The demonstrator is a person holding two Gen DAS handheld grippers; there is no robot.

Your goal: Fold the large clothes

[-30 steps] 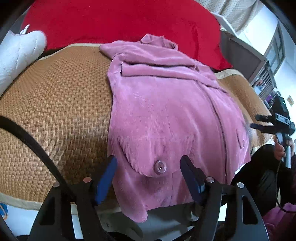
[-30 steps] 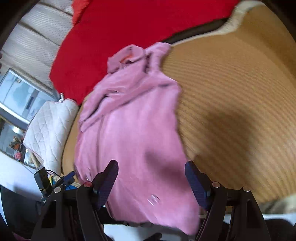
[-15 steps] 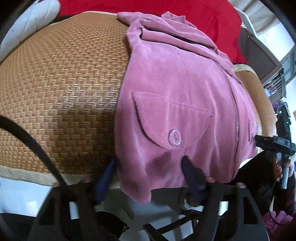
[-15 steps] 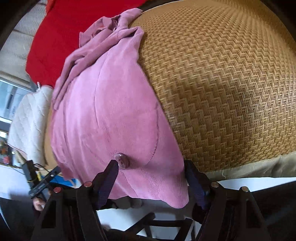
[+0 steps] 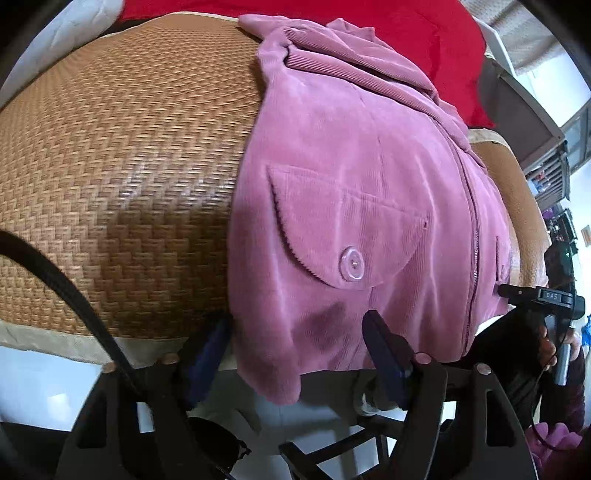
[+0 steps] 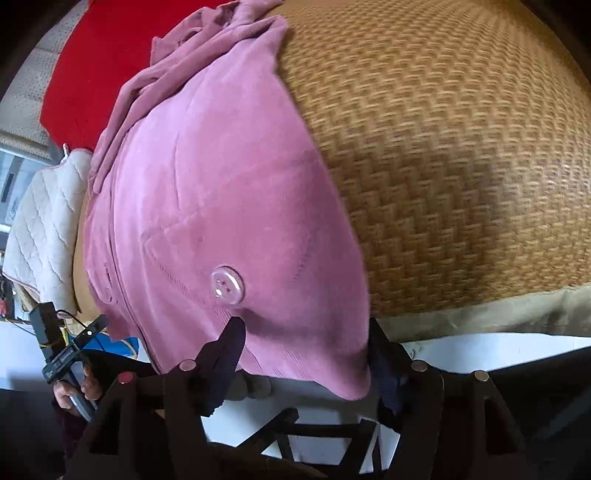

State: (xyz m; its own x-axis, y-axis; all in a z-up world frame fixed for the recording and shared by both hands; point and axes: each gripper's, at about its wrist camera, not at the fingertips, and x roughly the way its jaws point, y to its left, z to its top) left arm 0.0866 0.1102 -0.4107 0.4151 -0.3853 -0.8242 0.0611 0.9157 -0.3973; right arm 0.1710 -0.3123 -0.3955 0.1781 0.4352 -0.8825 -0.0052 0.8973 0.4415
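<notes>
A pink corduroy jacket [image 5: 351, 166] lies spread on a woven straw mat [image 5: 129, 147], its hem hanging over the mat's near edge. My left gripper [image 5: 297, 343] straddles one hem corner just below a buttoned pocket flap [image 5: 351, 264]. Its jaws are opening, and the cloth sits between them without the pads pressing. In the right wrist view, my right gripper [image 6: 303, 347] straddles the jacket's [image 6: 221, 184] other hem corner under a pocket button [image 6: 227, 284]. Its jaws are also opening, and the hem between them is not pinched.
A red blanket [image 5: 406, 29] lies behind the jacket's collar. A white quilted pillow [image 6: 48, 221] sits at the mat's [image 6: 443, 147] far side. A dark chair frame [image 5: 332, 443] stands below the mat's beige border. A hand [image 5: 546, 347] shows at the right edge.
Both grippers have come down to the jacket's near hem. Their jaws have narrowed, and the hem corners now lie between the fingers. The jacket has not shifted.
</notes>
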